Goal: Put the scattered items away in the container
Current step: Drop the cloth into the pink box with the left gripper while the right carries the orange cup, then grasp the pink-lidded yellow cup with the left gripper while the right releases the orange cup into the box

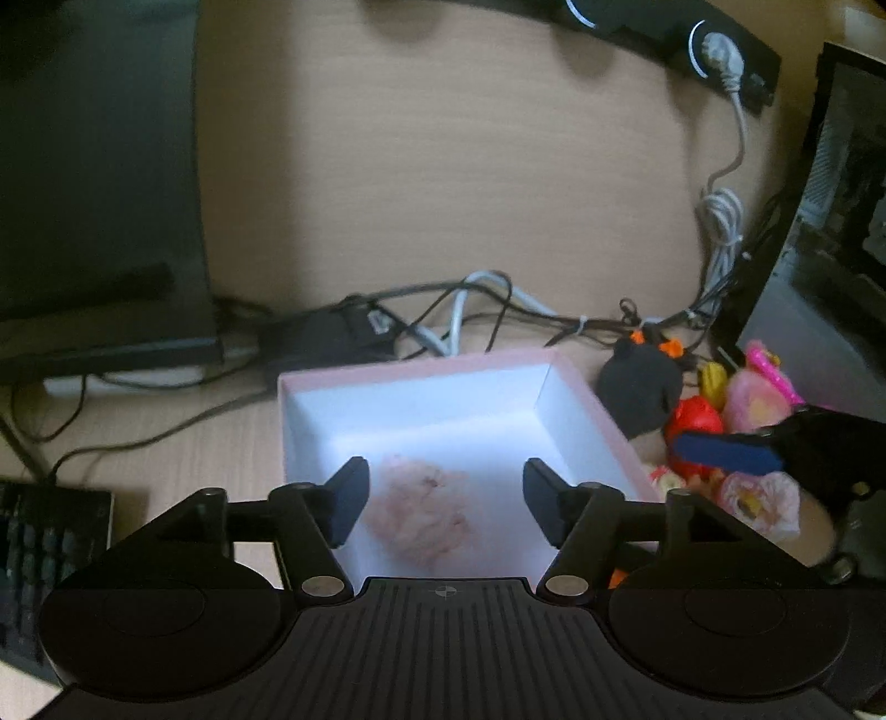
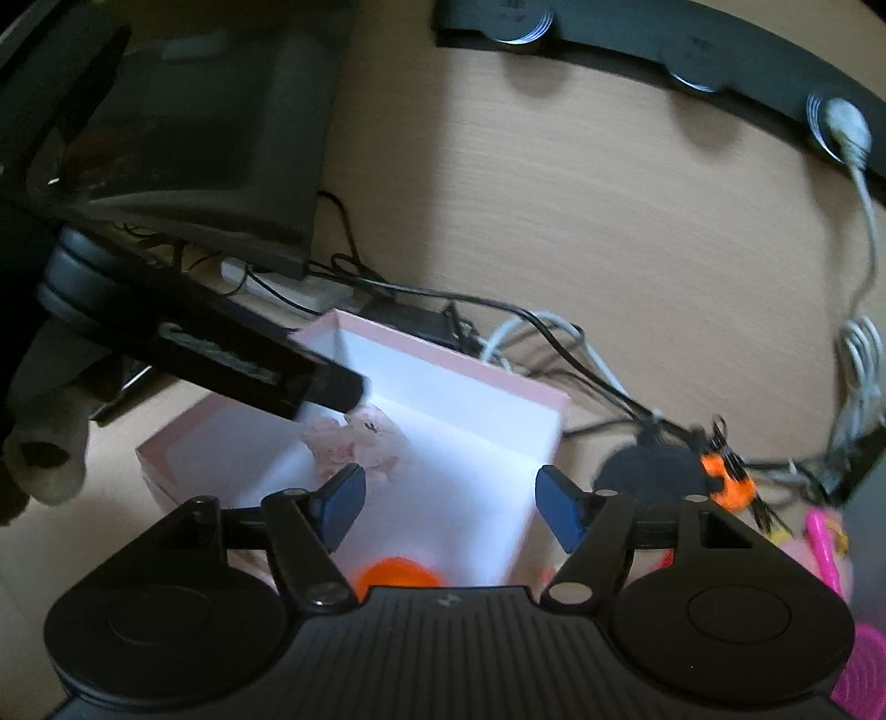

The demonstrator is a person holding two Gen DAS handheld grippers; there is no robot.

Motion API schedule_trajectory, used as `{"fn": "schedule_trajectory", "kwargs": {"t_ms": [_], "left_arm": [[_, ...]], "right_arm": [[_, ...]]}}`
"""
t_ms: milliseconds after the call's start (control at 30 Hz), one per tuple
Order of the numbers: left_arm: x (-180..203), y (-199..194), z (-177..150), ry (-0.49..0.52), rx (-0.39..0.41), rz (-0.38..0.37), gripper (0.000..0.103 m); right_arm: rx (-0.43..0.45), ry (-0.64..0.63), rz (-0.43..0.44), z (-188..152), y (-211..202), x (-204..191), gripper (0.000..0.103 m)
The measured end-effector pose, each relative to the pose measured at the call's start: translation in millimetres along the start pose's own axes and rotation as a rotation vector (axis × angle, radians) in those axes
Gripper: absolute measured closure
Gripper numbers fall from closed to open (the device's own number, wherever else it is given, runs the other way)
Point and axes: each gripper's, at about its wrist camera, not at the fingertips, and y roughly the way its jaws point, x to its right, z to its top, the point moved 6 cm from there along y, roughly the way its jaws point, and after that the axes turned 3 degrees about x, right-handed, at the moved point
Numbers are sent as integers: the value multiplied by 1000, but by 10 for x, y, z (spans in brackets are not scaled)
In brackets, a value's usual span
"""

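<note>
A pink box (image 1: 609, 410) with a white inside stands on the desk; it also shows in the right wrist view (image 2: 531, 387). A pale pink crumpled item (image 1: 426, 509) lies inside it, also seen in the right wrist view (image 2: 360, 443). My left gripper (image 1: 446, 501) is open and empty above the box. My right gripper (image 2: 451, 501) is open and empty over the box's near side; an orange item (image 2: 398, 573) lies just under it. To the right of the box lie a black plush bird (image 1: 642, 393), a red toy (image 1: 695, 421) and pink wrapped toys (image 1: 758, 498).
Tangled cables (image 1: 454, 315) and a black adapter lie behind the box. A monitor (image 1: 94, 183) stands at the left, a keyboard (image 1: 44, 554) at the near left, a dark case (image 1: 836, 194) at the right. A power strip (image 1: 720, 44) runs along the back.
</note>
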Motion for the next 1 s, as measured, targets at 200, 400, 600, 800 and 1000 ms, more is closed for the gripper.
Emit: {"fn": "schedule_trajectory", "kwargs": {"t_ms": [200, 400, 600, 800, 1000], "left_arm": [[487, -278, -187, 138, 46, -70, 19], [1422, -274, -453, 340, 41, -210, 10], [1976, -61, -577, 422, 31, -227, 8], [2168, 304, -571, 462, 18, -139, 12], [2359, 665, -564, 501, 5, -51, 28]], "right_arm": [[-78, 122, -126, -547, -430, 432, 31], [-179, 281, -280, -1217, -843, 845, 30], [-185, 321, -312, -1532, -1180, 894, 27], [-177, 290, -315, -1681, -1409, 888, 24], [-169, 270, -324, -1764, -1577, 935, 22]]}}
